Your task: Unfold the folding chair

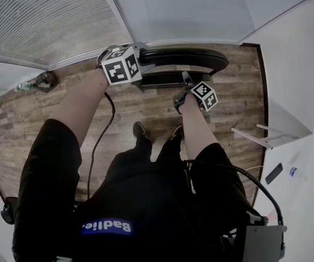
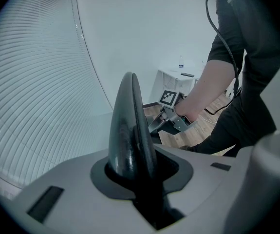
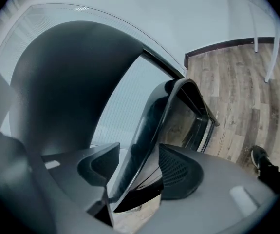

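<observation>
Head view shows only the top edge of the black folding chair (image 1: 184, 59), which stands on the wooden floor (image 1: 31, 124) against the ribbed blinds (image 1: 47, 21). Its legs are hidden beneath it and behind the two grippers. The chair's shell is seen to be smooth, glossy and rounded.

In the left gripper view, the left gripper (image 2: 140, 179) is clamped on the thin upper rim of the chair, with its jaws pressed to both faces. In the right gripper view, the right gripper (image 3: 137, 172) is held with its jaws apart. A curved seat edge stands between them and is not pressed. One pad is textured with a fine mesh.

Well apart from the chair, a small white desk (image 2: 171, 77) carries a bottle (image 2: 181, 62), whose contents cannot be made out.
</observation>
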